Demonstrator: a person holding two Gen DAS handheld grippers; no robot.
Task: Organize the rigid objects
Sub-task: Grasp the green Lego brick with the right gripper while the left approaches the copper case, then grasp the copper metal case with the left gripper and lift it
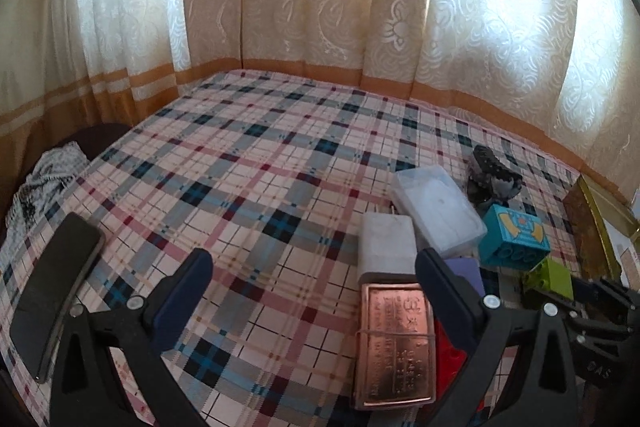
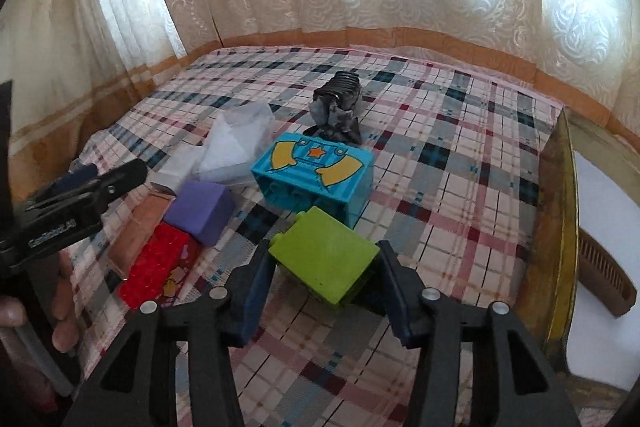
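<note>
Right tongs [image 2: 324, 291] straddle the lime-green plastic brick [image 2: 326, 253], pads seemingly touching its flat sides: light, stiff, slick. Left tongs [image 1: 314, 269] spread, empty.

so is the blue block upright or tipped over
Tipped onto its side: the blue block shows its open hollow underside facing sideways toward the camera, with the printed star-and-arms face turned up.
</note>
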